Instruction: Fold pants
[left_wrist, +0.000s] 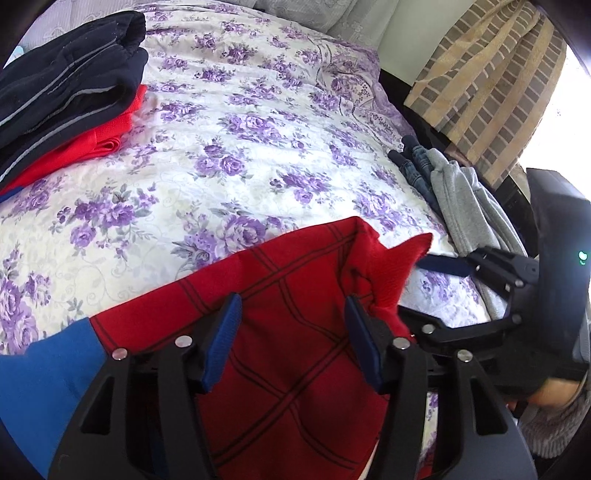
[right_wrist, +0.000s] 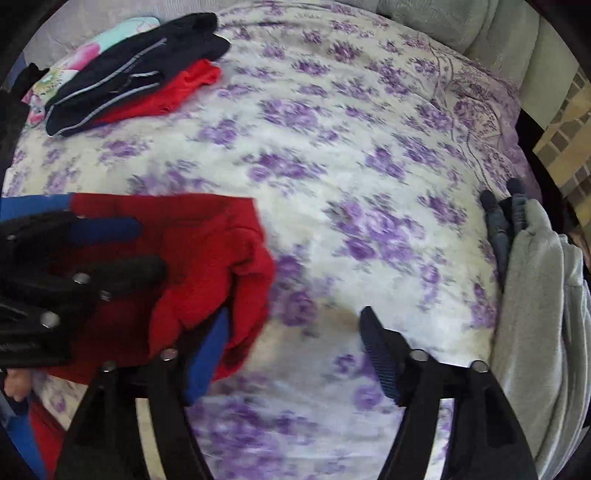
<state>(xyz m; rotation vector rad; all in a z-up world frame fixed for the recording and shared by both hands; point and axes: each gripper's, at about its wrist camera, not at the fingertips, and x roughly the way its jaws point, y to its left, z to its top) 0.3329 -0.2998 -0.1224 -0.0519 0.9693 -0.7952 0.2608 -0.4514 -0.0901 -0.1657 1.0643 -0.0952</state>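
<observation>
Two tongs hover apart-jawed: left gripper (left_wrist: 291, 339) straddles the red pants (left_wrist: 295, 369) at six o'clock on the floral bedspread (left_wrist: 221, 155), pinching nothing; right gripper (right_wrist: 295, 354) is empty. Soft, light, floppy knit; best pinched at the bunched three-o'clock hem corner.
</observation>
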